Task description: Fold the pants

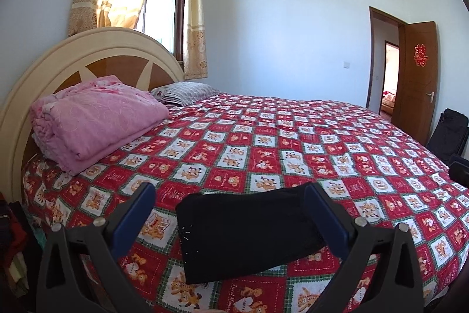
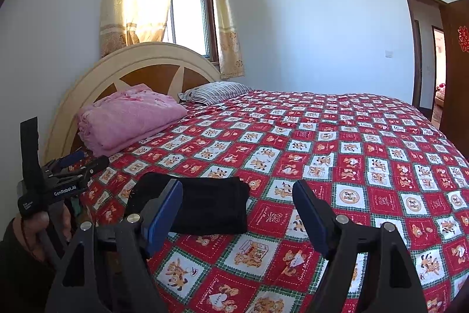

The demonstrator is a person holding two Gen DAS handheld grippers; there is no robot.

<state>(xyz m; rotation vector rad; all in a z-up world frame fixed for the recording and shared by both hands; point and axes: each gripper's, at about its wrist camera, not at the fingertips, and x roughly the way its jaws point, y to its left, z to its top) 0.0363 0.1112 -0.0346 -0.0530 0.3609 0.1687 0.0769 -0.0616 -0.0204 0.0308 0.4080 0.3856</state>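
Note:
The black pants (image 1: 246,233) lie folded into a compact rectangle on the red patterned bedspread (image 1: 263,143), near the bed's front edge. My left gripper (image 1: 229,187) stands open wide just in front of them. Its left finger is clear of the cloth, and its right finger covers the fold's right corner. In the right wrist view the same pants (image 2: 211,204) lie to the left, partly behind my left finger. My right gripper (image 2: 237,184) is open over bare bedspread (image 2: 322,137) with nothing between its pads. A hand holds the left gripper (image 2: 88,160) at the left edge.
A folded pink blanket (image 1: 96,122) and a striped pillow (image 1: 184,93) rest by the arched headboard (image 1: 44,72). An open wooden door (image 1: 416,78) and a black bag (image 1: 445,134) stand at the far right. Clothes (image 1: 11,239) hang beside the bed's left side.

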